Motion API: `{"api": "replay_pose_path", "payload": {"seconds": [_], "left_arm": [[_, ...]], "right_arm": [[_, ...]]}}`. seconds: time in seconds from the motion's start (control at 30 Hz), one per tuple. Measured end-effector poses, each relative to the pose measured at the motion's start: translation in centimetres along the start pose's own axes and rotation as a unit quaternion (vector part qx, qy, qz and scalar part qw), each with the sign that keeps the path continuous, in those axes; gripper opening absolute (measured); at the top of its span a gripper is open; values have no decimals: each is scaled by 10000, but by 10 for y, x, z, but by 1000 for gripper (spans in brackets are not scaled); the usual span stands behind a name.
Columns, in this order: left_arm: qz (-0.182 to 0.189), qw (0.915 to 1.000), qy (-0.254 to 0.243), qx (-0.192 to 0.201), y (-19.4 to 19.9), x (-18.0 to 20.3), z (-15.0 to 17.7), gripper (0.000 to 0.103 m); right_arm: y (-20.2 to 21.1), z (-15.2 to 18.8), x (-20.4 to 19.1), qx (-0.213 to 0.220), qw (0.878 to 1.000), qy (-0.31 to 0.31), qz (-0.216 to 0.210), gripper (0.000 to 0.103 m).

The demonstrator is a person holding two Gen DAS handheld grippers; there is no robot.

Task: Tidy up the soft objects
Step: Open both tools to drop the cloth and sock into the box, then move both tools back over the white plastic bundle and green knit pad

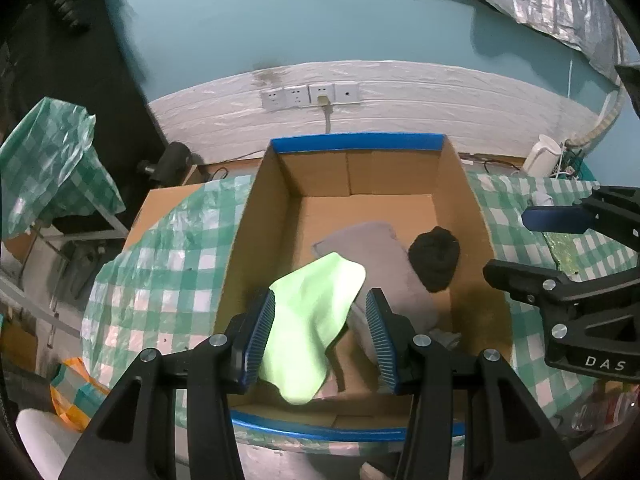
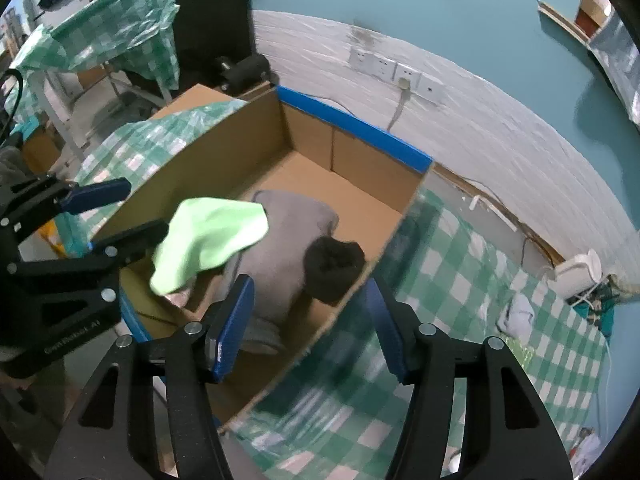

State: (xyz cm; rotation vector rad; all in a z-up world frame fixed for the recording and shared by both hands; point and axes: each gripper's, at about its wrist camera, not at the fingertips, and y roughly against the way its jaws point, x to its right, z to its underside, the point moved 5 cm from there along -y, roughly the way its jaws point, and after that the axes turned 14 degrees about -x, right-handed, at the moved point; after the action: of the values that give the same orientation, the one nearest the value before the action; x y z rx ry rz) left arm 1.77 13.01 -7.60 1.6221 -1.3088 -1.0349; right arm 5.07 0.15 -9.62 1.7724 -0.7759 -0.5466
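Cardboard box (image 1: 260, 208) with blue tape along its rims sits open on the bench (image 1: 160, 264), and three soft things are at or inside it, so by my reading the sorting is well under way. A grey cloth (image 1: 380, 252), thick and matte like fleece, lies spread on the box floor. On its right edge rests a black bundle (image 1: 435, 258), rounded and fuzzy, perhaps a knit hat or rolled socks; I cannot tell which. A light green cloth (image 1: 316, 320), thin and limp like microfibre, hangs crumpled over the box between the jaws of the left gripper (image 1: 322, 332). Those jaws stand apart; the cloth lies against the left pad but clear of the right one, so it looks released rather than gripped, on its way down onto the grey cloth.

The right gripper (image 2: 310, 328) has its jaws apart too, straddling the box's right wall with nothing between the ribbed blue pads.

What seems left: a small pale cloth (image 2: 518, 314) lies crumpled on the bench near a white kettle (image 2: 578, 272), well apart from the box. The bench cover is glossy green-and-white checked plastic, wrinkled.
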Motion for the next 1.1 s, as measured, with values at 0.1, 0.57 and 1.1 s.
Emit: {"api": "replay_pose_path", "payload": {"seconds": [0.1,0.57,1.1], "left_arm": [[21,10000,-83,21,2,8,-1,54],[12,9985,-545,87,8,55,-5,55],[42,9926,-1215,46,6,123,-4,56]], "right_arm": [[-1,8,11,-36,9999,-108,30,59],[-2,55,63,-171,9977,-652,71,60],[7,112,121,-317,9902,-1340,253,64]]}}
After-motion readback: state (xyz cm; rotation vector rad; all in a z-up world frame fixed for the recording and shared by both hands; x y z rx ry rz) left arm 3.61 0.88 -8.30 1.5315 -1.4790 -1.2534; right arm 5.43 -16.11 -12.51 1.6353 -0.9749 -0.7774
